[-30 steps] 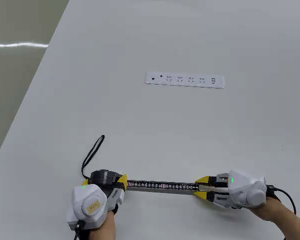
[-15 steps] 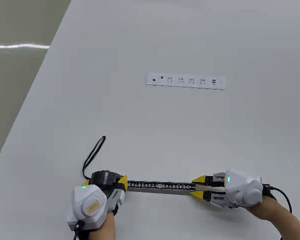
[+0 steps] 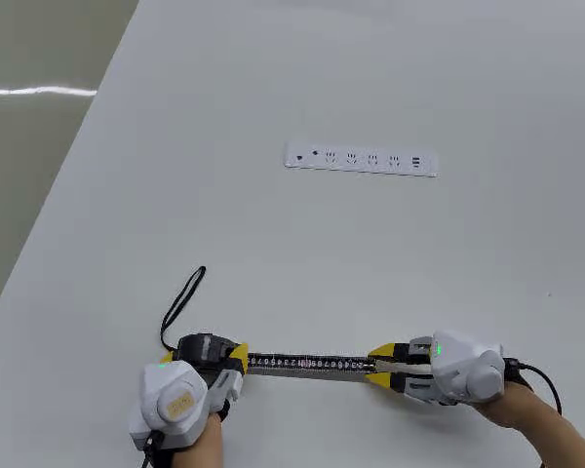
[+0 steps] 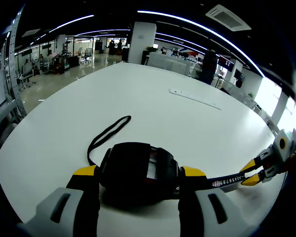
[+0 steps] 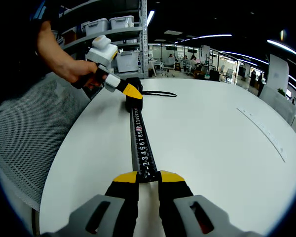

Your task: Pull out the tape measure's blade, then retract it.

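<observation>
Tape measure: the black case (image 4: 138, 170) sits on the white table (image 3: 273, 224), low at 7 o'clock in the head view. Its wrist strap (image 3: 182, 302) trails off toward 11 o'clock.
Left gripper (image 3: 203, 358): jaws clamped on the case from both sides.
Right gripper (image 3: 380, 366): at 5 o'clock, jaws pinched together on the blade's end.
Blade (image 3: 312, 365): stretched flat from the case toward 3 o'clock, numbers facing up.
Change: the right gripper has crept nearer the case than a second ago, so less blade shows. The case hasn't budged.
Power strip (image 3: 361, 160): up at 12 o'clock, well apart.
</observation>
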Motion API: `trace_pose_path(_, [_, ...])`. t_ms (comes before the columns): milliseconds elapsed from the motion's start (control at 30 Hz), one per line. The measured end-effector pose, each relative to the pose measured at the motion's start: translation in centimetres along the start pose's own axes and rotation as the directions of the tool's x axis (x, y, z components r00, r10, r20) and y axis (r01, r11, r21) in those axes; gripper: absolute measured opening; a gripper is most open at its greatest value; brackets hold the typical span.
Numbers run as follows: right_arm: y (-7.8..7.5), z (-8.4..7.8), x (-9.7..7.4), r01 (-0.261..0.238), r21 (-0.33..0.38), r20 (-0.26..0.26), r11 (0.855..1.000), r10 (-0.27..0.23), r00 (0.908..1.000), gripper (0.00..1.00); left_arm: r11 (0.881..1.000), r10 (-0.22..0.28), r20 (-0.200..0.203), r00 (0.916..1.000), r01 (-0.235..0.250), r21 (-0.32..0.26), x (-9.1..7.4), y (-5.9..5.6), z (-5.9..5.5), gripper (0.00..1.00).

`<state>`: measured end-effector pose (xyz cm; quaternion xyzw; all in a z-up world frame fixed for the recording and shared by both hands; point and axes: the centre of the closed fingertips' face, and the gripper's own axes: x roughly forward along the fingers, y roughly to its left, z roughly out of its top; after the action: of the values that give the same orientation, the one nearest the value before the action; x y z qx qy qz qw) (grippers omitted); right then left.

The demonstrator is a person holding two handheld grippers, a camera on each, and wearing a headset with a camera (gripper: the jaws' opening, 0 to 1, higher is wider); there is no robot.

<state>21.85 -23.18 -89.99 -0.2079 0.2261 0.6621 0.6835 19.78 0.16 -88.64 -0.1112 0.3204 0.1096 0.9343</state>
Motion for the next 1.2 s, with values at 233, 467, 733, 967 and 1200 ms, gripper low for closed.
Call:
trace_pose_path(233, [0.0,0.3,0.4,-0.003,-0.004,0.001,1.0,0.003,1.0,0.13,1.0,-0.002,-0.002,1.0,0.002,0.0,0.0,0.0,0.0,0.62])
trace_pose_path(467, [0.1,0.7,0.8,-0.007,-0.007,0.004,1.0,0.007,1.0,0.13,1.0,-0.004,-0.001,1.0,0.004,-0.001,0.0,0.0,0.1,0.62])
trace_pose_path(733, [0.1,1.1,1.2,-0.012,-0.012,0.008,1.0,0.012,0.9999,0.13,1.0,-0.009,-0.002,1.0,0.009,-0.006,0.0,0.0,0.1,0.62])
trace_pose_path(967, [0.3,1.6,1.6,-0.017,-0.016,0.011,1.0,0.018,0.9998,0.13,1.0,-0.012,-0.003,0.9999,0.012,-0.009,0.1,0.1,0.0,0.62])
trace_pose_path(1200, [0.4,1.8,1.8,-0.019,-0.019,0.013,1.0,0.019,0.9997,0.13,1.0,-0.014,-0.005,0.9999,0.014,-0.017,-0.1,0.1,0.1,0.62])
